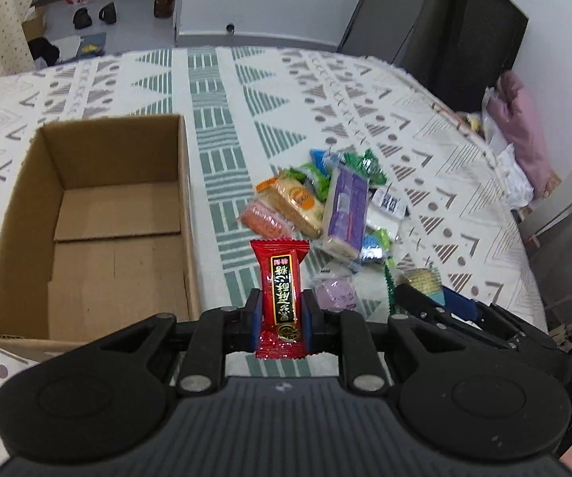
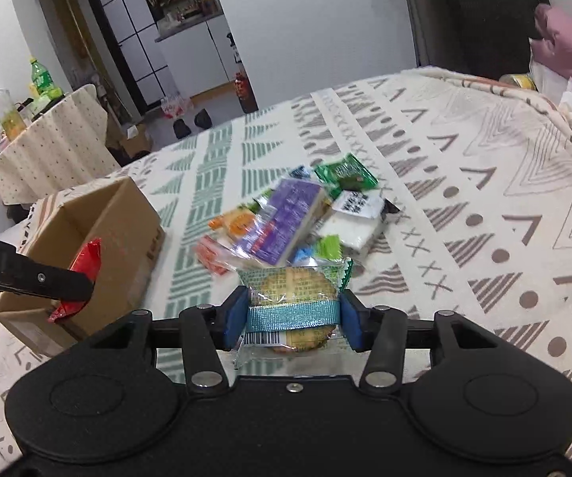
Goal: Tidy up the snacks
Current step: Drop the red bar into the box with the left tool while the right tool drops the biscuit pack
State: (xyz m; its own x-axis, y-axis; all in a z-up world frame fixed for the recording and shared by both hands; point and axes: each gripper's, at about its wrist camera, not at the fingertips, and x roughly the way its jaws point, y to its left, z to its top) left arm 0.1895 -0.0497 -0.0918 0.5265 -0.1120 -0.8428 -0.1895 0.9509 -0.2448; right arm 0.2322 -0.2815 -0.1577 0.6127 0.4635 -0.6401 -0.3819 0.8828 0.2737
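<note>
**Both claws loaded, box bare**

Nearest the left wrist camera, the left claw [image 1: 281,314] is closed on a red candy packet [image 1: 281,290], the blue pads pinching its narrow sides so that it stands upright with black-and-gold lettering facing the lens. This claw hangs just right of the cardboard box [image 1: 20,214], above the patterned cloth [image 1: 222,91] that covers the tabletop. In the right wrist view the same claw reaches in from the left edge as a black finger, the red packet held in front of the box's open top; whether it is over the box or just beside it cannot be told.

The right claw [image 2: 293,314] is closed on a round cracker pack [image 2: 294,286], a clear wrapper with a teal glitter band and a barcode, gripped across its width and lying roughly level. It sits on the near side of the snack pile [image 2: 286,214].

The one box is open-topped, flaps folded flat on its floor, with nothing inside. It sits towards the left edge of the tabletop.

The pile lies loose near the middle: one purple pack, one orange, one pink, one white with a black label, one dark green, plus blue and lime-green wrappers too overlapped to count. One small lilac packet [image 1: 335,294] lies apart, near the left claw.
</note>
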